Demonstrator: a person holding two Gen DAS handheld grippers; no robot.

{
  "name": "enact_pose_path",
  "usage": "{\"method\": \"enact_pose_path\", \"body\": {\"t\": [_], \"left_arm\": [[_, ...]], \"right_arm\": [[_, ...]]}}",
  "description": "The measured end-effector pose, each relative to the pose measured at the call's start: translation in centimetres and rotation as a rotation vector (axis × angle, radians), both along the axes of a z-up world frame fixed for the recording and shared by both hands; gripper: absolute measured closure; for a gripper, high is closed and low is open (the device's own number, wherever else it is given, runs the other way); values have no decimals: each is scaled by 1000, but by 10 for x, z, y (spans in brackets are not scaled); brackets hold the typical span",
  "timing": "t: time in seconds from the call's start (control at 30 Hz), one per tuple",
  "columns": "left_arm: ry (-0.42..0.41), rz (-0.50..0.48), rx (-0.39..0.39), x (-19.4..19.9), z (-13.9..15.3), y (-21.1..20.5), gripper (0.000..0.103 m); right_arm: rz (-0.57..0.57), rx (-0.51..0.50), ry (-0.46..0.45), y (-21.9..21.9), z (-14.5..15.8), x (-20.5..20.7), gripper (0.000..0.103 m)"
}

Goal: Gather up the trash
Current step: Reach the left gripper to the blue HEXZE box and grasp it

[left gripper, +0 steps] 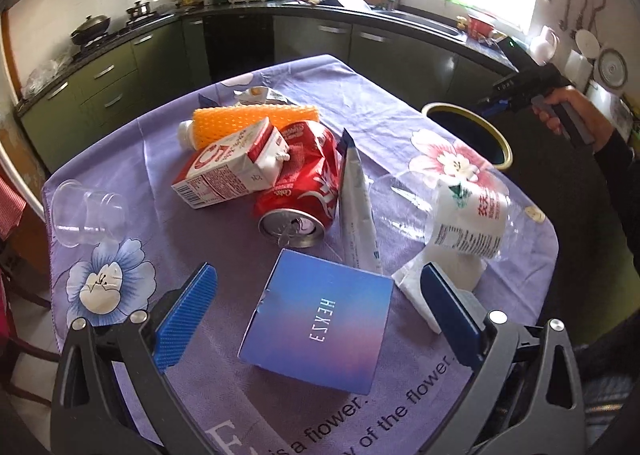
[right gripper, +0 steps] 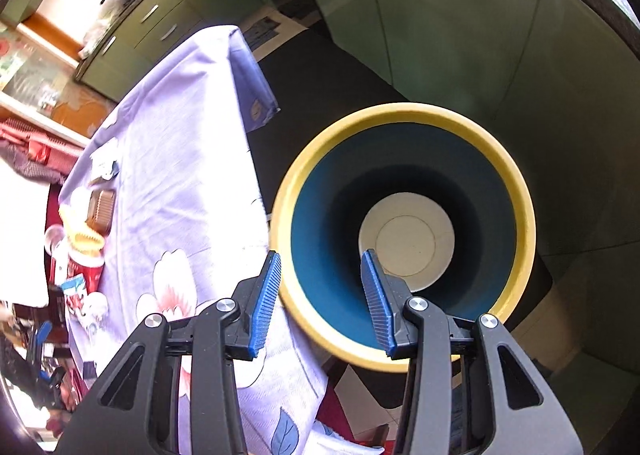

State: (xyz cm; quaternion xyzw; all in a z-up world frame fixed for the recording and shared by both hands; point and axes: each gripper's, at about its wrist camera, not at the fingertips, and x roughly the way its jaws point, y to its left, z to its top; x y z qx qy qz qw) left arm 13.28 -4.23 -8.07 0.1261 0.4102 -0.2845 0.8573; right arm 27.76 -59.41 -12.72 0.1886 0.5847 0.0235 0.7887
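Trash lies on the purple flowered tablecloth (left gripper: 132, 159): a blue box (left gripper: 316, 319), a dented red cola can (left gripper: 304, 191), a red-and-white carton (left gripper: 232, 167), an orange-netted bottle (left gripper: 248, 121), a silver tube (left gripper: 358, 211), a clear water bottle (left gripper: 468, 215), a clear cup (left gripper: 86, 215) and a white tissue (left gripper: 420, 287). My left gripper (left gripper: 318, 271) hovers open above the blue box. My right gripper (right gripper: 321, 255) stands open and empty over the yellow-rimmed blue bin (right gripper: 516, 183). A white disc (right gripper: 406, 241) shows at the bin's bottom.
The bin (left gripper: 468, 131) stands on the floor beside the table's far right edge, where a hand (left gripper: 576, 115) holds the right gripper. Green kitchen cabinets (left gripper: 120, 83) and a crowded counter ring the room. A dark floor mat (right gripper: 332, 87) lies past the table (right gripper: 180, 135).
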Motion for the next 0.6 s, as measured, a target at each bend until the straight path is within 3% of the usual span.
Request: {"method": "enact_pose_path", "body": {"t": [0.2, 0.33, 0.6], "left_arm": [[32, -171, 88, -5, -22, -16, 6], [65, -162, 154, 1, -40, -18, 6], [99, -165, 127, -1, -51, -10, 6]], "right_arm": [[17, 4, 3, 11, 4, -13, 60], [31, 4, 15, 11, -2, -6, 60], [52, 4, 20, 20, -5, -3, 60]]}}
